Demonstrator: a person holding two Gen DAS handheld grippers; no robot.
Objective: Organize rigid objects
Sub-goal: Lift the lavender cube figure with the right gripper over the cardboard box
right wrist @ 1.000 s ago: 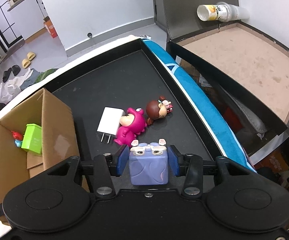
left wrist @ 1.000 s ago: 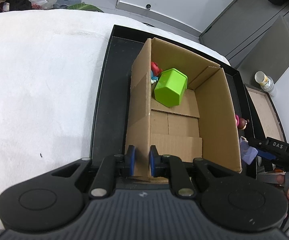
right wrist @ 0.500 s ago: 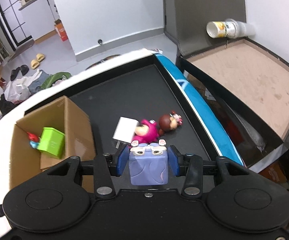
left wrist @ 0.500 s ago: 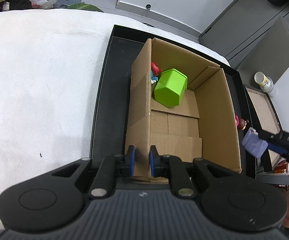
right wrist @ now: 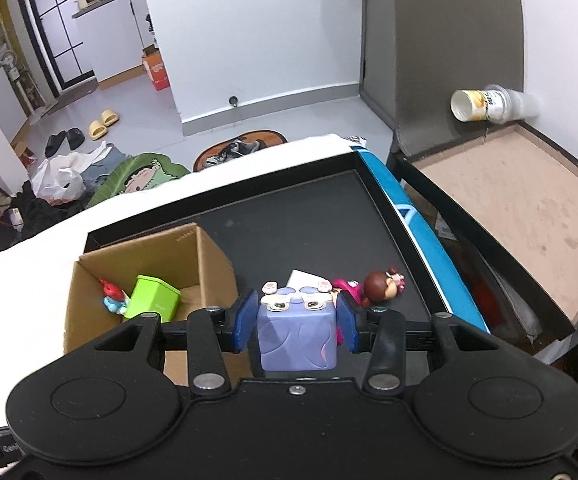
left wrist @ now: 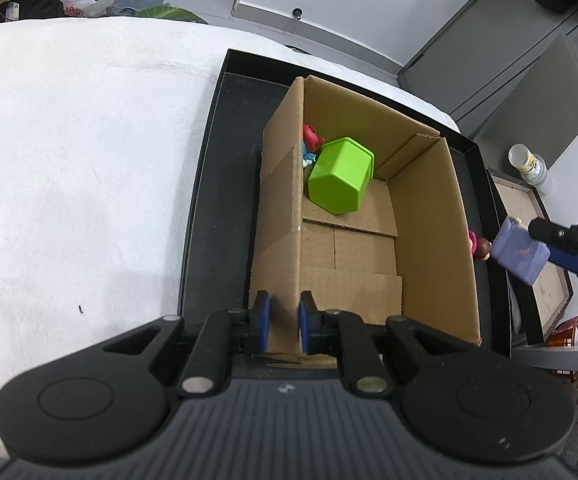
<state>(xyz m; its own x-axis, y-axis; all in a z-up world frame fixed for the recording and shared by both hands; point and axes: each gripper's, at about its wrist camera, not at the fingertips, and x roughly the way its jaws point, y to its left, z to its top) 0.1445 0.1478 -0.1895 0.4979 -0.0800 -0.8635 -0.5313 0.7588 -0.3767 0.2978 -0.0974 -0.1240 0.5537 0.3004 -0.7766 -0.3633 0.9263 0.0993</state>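
Note:
My left gripper (left wrist: 281,322) is shut on the near left wall of the open cardboard box (left wrist: 429,240), which stands on a black tray (left wrist: 217,200). Inside the box lie a green container (left wrist: 339,182) and a small red and blue figure (left wrist: 309,145). My right gripper (right wrist: 295,316) is shut on a purple cube toy (right wrist: 297,330) and holds it in the air, just right of the box; the cube also shows in the left wrist view (left wrist: 521,256). Behind the cube on the tray (right wrist: 309,220) lie a pink figure (right wrist: 349,286), a brown-haired doll (right wrist: 383,286) and a white charger (right wrist: 303,278).
A white cloth (left wrist: 69,160) covers the table left of the tray. A blue strip (right wrist: 421,248) runs along the tray's right edge. Beyond it stand a brown-lined open case (right wrist: 521,208) and a paper cup (right wrist: 485,102).
My right gripper has lifted the purple cube up off the tray and toward the box's right wall. My left gripper has kept its hold on the box wall.

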